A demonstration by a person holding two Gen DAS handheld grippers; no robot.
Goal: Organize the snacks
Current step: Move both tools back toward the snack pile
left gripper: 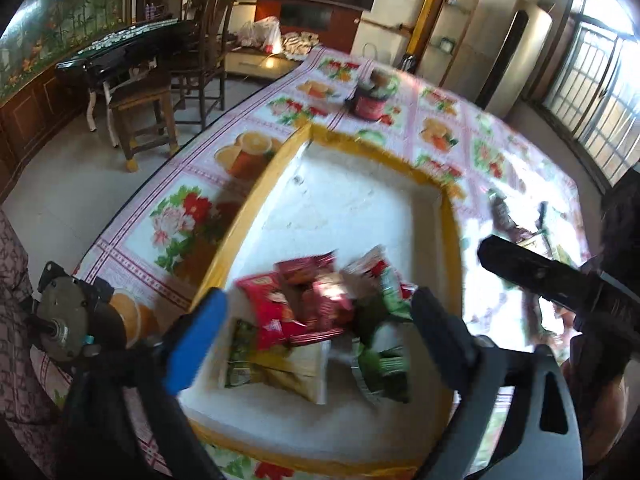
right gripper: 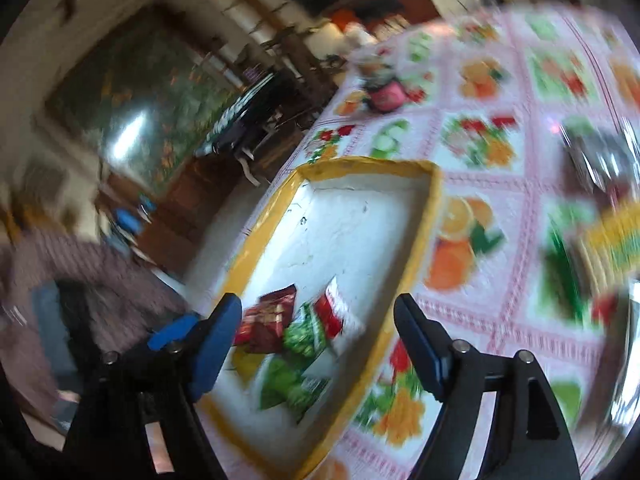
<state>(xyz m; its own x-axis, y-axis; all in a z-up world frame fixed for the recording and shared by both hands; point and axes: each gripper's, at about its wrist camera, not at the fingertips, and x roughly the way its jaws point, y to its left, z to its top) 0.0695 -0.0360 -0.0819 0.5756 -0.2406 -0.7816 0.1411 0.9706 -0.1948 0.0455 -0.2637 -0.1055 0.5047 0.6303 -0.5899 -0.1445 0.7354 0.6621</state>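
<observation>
We see crinkly foil snack packets (left gripper: pixel 320 312) heaped in a white, yellow-rimmed foam tray (left gripper: pixel 360 208); far half bare. Left gripper (left gripper: pixel 316 320) and right gripper (right gripper: pixel 316 344) spread, empty.

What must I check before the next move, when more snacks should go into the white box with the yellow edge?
1. Left hand-held gripper open and empty: ok. Its pads stand wide above the packets, pressing on nothing.
2. Right hand-held gripper open and empty: ok.
3. Snack packets lie inside the white box: ok. They are piled at its near end.
4. Free room in the box: ok. The far part of the floor is bare.
5. Snacks left on the tablecloth: not ok. Some packets lie outside the box.
6. Which packet to take next: cannot tell. Both views are blurred there.
</observation>
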